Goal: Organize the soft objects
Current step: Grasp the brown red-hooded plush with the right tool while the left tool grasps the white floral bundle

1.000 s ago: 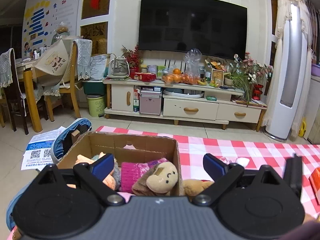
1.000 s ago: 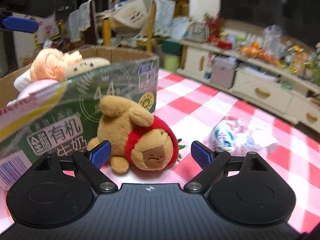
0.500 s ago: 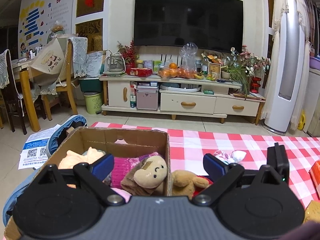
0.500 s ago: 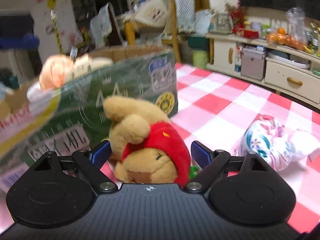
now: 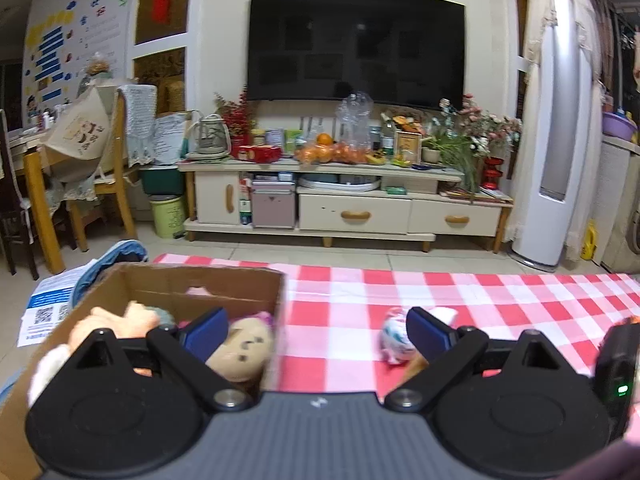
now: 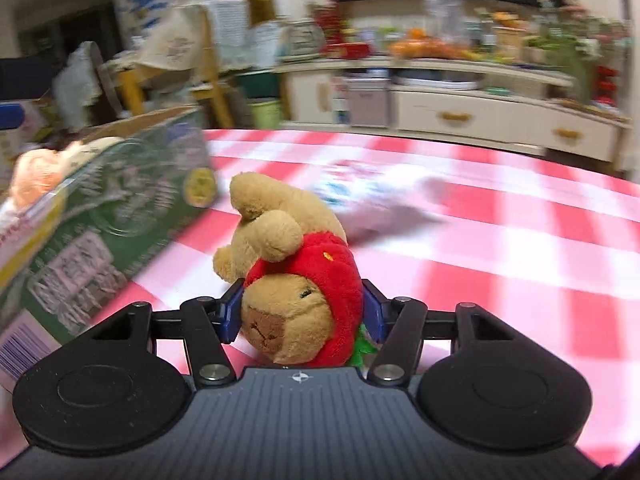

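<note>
My right gripper [image 6: 302,314] is shut on a tan plush animal in a red strawberry hood [image 6: 296,276], gripping its head just above the red-checked tablecloth [image 6: 500,248]. A cardboard box [image 5: 192,280] with green printed sides [image 6: 112,208] stands at the left and holds several soft toys, among them a beige face plush [image 5: 240,352] and a peach plush [image 6: 36,172]. A white floral soft bundle [image 5: 394,336] lies on the cloth to the right of the box; it is blurred in the right wrist view [image 6: 360,196]. My left gripper [image 5: 316,334] is open and empty, over the box's right wall.
A TV cabinet [image 5: 344,200] with drawers and clutter stands beyond the table. Wooden chairs [image 5: 100,184] and a green bin [image 5: 168,216] are on the left, a white floor air conditioner [image 5: 556,140] on the right. Part of the right gripper's body [image 5: 618,364] shows at the right edge.
My right gripper has closed on the strawberry-hood plush, which was lying free between open fingers. My left gripper has shifted right, so the box sits further left in its view.
</note>
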`<state>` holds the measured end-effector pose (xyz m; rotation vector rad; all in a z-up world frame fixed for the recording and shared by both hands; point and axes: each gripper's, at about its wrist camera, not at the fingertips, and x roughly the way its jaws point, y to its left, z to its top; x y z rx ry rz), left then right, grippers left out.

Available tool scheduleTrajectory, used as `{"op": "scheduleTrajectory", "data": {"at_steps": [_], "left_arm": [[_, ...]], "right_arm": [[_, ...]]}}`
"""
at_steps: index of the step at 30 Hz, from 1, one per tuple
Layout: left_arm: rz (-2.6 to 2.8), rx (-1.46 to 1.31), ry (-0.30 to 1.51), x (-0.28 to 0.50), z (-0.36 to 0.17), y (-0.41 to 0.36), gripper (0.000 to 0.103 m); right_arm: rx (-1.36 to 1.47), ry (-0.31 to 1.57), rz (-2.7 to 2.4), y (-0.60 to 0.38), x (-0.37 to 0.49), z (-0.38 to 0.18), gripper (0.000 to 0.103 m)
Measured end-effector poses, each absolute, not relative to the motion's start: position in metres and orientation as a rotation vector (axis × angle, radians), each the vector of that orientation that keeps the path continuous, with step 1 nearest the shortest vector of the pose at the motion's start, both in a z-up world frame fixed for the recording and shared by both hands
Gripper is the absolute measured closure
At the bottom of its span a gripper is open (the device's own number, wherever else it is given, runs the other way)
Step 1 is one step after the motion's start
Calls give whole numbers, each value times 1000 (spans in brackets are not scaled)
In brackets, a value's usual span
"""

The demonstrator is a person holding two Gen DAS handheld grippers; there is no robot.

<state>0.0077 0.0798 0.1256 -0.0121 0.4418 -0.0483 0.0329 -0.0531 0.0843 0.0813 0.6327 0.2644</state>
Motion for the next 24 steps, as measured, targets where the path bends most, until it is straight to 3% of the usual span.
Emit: {"op": "scheduleTrajectory", "data": {"at_steps": [15,19,24], "left_arm": [[-151,132,475,23,91,9,8],[-156,169,486,33,75,-7,8],[-143,237,502,52,52,-27,8]], "right_arm": [[181,572,-168,-140,-12,68,27],[217,547,-140,-147,-14,75,5],[239,565,-119,-153,-5,74,3]]}}
